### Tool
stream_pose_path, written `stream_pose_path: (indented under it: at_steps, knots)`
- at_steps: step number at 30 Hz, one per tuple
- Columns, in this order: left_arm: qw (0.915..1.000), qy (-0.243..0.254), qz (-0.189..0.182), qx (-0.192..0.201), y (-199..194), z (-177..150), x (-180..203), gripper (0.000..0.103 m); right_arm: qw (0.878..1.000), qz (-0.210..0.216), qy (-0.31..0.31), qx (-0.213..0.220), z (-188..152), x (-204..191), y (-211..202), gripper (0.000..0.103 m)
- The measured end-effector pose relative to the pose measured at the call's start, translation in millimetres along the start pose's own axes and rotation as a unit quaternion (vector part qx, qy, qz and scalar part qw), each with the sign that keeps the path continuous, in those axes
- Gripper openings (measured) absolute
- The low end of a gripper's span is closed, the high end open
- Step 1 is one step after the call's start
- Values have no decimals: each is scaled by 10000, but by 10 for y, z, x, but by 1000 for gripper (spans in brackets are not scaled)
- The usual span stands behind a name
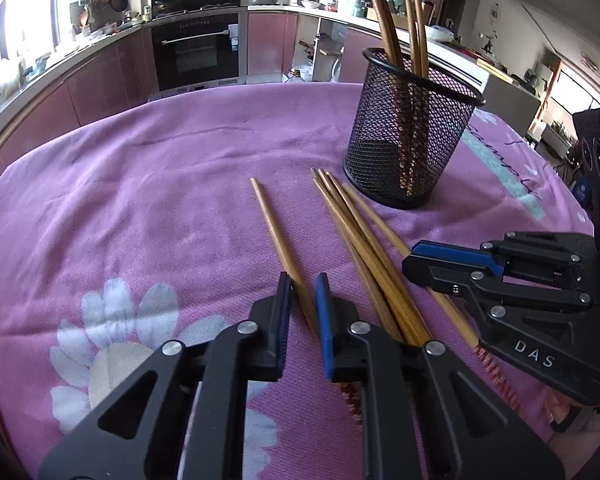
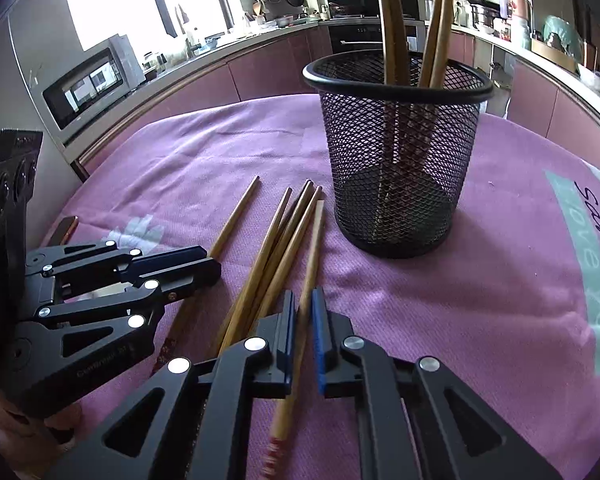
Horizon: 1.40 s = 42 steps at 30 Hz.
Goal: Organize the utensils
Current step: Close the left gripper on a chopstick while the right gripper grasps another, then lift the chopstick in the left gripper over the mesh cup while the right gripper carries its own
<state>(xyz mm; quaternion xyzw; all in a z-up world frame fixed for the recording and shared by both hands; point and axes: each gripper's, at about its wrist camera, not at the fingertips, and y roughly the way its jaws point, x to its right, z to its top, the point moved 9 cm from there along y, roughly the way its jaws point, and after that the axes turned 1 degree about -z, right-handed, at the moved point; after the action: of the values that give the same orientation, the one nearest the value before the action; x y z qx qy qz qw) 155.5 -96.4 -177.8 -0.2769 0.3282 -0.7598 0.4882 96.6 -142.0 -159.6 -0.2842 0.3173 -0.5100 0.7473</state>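
Several bamboo chopsticks lie on the purple cloth (image 1: 140, 200). My left gripper (image 1: 303, 284) straddles a lone chopstick (image 1: 278, 240), jaws narrowly open around it and low over the cloth. A bundle of chopsticks (image 1: 360, 236) lies just to its right. My right gripper (image 2: 305, 300) straddles the rightmost chopstick (image 2: 314, 252), jaws narrowly apart, no clear grip. The right gripper also shows in the left wrist view (image 1: 432, 258), the left gripper in the right wrist view (image 2: 204, 258). A black mesh cup (image 1: 410, 128) (image 2: 398, 148) stands behind, holding several upright chopsticks (image 1: 388, 32).
The cloth covers a table that ends at its far edge (image 1: 240, 88). Kitchen counters, an oven (image 1: 198, 52) and a microwave (image 2: 88, 80) stand beyond. A phone-like object (image 2: 66, 228) lies near the table's left edge.
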Motion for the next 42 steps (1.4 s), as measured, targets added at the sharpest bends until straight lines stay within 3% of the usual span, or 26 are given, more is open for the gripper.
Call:
stream_pose_path:
  at_steps: [11, 18, 27, 42]
  knots:
    - [9994, -205, -275, 35, -102, -54, -16, 8, 9992, 364, 126, 84, -38, 14, -180, 5]
    - [9966, -395, -688, 231, -344, 40, 1, 8, 9970, 718, 156, 256, 2, -56, -341, 5]
    - [9870, -510, -1402, 591, -733, 242, 95, 8, 9916, 976, 251, 806, 212, -60, -752, 5]
    - [9716, -551, -1995, 1145, -1264, 524, 139, 8, 9829, 1067, 454, 1429, 415, 142, -1128, 5]
